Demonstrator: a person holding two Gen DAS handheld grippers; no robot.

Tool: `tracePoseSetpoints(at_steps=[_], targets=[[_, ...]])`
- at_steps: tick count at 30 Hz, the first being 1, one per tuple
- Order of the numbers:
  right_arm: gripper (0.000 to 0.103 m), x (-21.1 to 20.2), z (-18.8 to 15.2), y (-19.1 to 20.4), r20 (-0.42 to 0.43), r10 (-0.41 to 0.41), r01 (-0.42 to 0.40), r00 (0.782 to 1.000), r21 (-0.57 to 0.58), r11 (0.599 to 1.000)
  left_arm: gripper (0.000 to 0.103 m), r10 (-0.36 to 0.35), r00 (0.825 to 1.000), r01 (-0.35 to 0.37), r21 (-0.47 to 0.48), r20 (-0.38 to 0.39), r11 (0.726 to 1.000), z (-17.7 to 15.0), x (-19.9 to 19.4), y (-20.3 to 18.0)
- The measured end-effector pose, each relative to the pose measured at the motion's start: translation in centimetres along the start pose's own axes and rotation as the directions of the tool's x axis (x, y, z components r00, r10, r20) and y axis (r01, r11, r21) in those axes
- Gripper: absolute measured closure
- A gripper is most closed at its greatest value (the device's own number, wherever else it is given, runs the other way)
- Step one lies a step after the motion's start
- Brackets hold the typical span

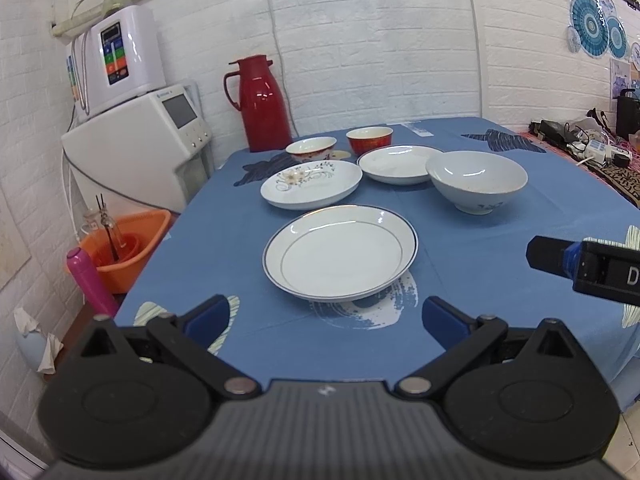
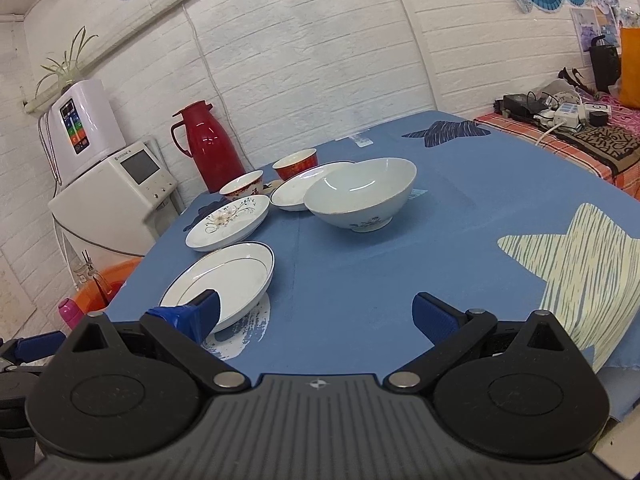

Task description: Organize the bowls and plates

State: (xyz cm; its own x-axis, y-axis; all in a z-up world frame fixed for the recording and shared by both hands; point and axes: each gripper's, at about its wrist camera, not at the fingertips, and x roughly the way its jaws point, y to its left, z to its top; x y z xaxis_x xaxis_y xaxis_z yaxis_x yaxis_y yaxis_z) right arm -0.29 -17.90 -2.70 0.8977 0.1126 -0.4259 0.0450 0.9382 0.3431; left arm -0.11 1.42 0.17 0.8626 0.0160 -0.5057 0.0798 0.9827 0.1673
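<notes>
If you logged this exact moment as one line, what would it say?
left gripper: open, empty | right gripper: open, empty | rimmed plate: nearest | big bowl: untouched | stacking: not begun

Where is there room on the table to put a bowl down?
The blue cloth is bare right of the big white bowl, out to the striped star. It is also bare in front, between that bowl and the right gripper. The back left is crowded: three plates and two small bowls sit close together by the red jug.
</notes>
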Motion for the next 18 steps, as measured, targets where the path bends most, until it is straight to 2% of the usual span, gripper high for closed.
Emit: tracePoseSetpoints(at_steps=[18], targets=[[0.013, -0.11, -0.15, 0.41, -0.001, -0.011, 0.011, 1.000, -0.026, 1.000, 0.001, 0.008, 1.000, -0.008, 0.004, 0.011, 1.000, 0.04, -0.22, 0.13]])
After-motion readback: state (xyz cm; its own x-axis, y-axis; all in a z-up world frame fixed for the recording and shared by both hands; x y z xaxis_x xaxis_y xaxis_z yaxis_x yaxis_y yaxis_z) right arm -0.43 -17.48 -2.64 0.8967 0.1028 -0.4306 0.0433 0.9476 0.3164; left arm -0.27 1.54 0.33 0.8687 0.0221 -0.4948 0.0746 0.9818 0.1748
